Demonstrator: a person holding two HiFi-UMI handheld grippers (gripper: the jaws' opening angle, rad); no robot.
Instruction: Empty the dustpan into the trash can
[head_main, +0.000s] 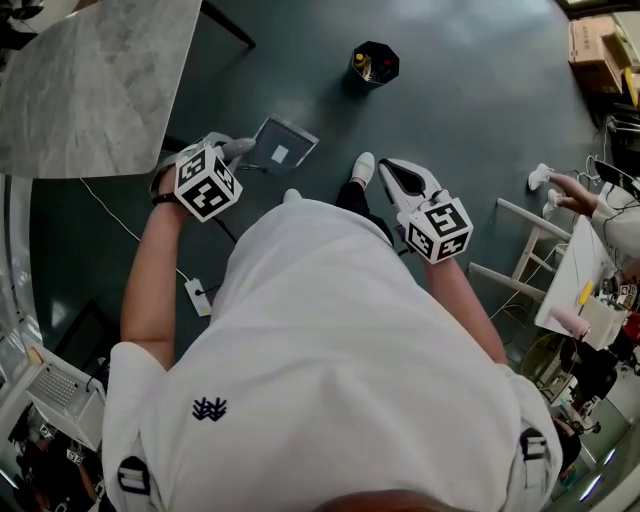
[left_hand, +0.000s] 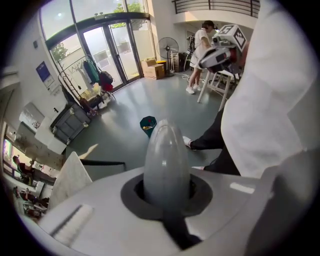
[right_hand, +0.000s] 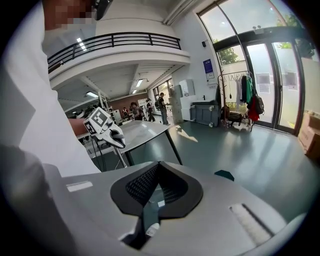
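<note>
The grey dustpan hangs over the dark floor ahead of me, its pan tipped forward. My left gripper is shut on the dustpan's handle; in the left gripper view the rounded grey handle end fills the space between the jaws. The dark trash can stands on the floor further ahead, with yellowish scraps inside, and shows as a small teal bin past the handle. My right gripper is held at chest height to the right, shut, its black pads together with nothing between them.
A marble-topped table stands at the left. Cardboard boxes sit at the far right. Another person works at a white table with a white frame beside it. A cable and adapter lie on the floor.
</note>
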